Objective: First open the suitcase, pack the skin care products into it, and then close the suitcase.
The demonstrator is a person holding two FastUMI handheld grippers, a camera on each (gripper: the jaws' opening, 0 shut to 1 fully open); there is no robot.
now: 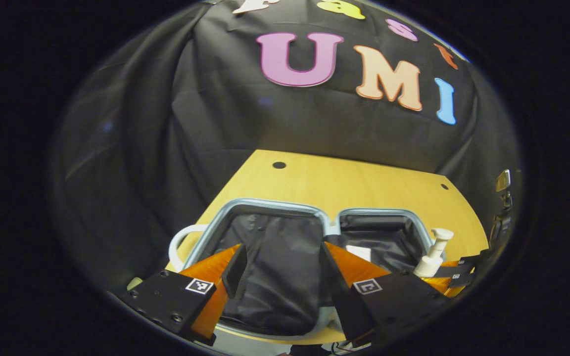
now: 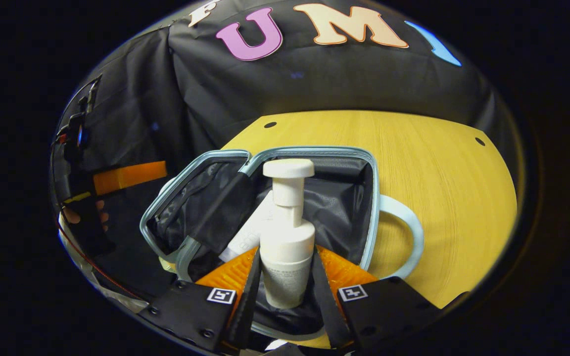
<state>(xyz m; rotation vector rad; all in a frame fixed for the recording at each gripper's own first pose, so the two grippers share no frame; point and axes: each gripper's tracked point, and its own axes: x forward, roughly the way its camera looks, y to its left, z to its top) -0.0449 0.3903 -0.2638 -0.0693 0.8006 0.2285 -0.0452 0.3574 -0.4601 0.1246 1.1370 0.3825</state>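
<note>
The right gripper point(image 2: 285, 277) jaws hold the white pump bottle point(image 2: 286, 247) upright between them, above the open suitcase point(image 2: 371, 198); the left gripper point(image 1: 282, 267) jaws stand wide.

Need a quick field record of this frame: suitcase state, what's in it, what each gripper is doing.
suitcase: open, both halves lying flat on the wooden table, dark lining showing
right gripper: shut on the white pump bottle, held upright over the suitcase's right half
left gripper: open, nothing between the fingers, poised over the left half
already inside: a white tube lying behind the pump bottle
lid: not yet closed
</note>
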